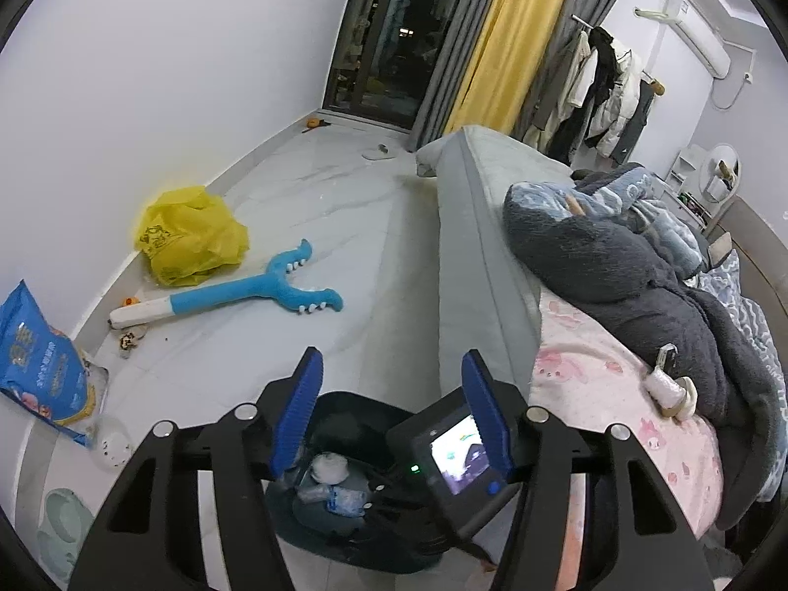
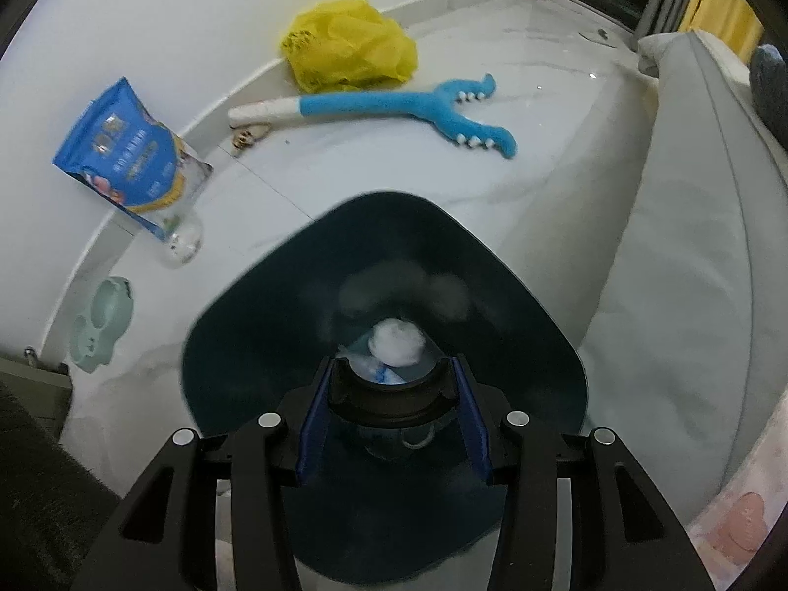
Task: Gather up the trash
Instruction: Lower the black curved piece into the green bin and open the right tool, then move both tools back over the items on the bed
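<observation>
A dark blue trash bin (image 2: 492, 295) stands on the floor by the bed. It holds a white crumpled tissue ball (image 2: 398, 341) and clear plastic wrappers (image 1: 340, 497). My right gripper (image 2: 394, 384) is open right above the bin's mouth, its blue pads (image 2: 315, 423) empty. In the left wrist view the bin (image 1: 344, 406) sits under my left gripper (image 1: 391, 384), which is open and empty. The right gripper's camera body with its lit screen (image 1: 455, 453) shows over the bin between my left fingers.
Yellow plastic bag (image 1: 192, 236), blue plush toy (image 1: 236, 290) and blue pouch (image 1: 39, 359) lie on the white floor by the wall. A clear bowl (image 2: 184, 241) and mint pet dish (image 2: 101, 320) sit near. The bed (image 1: 615, 325) with blankets is on the right.
</observation>
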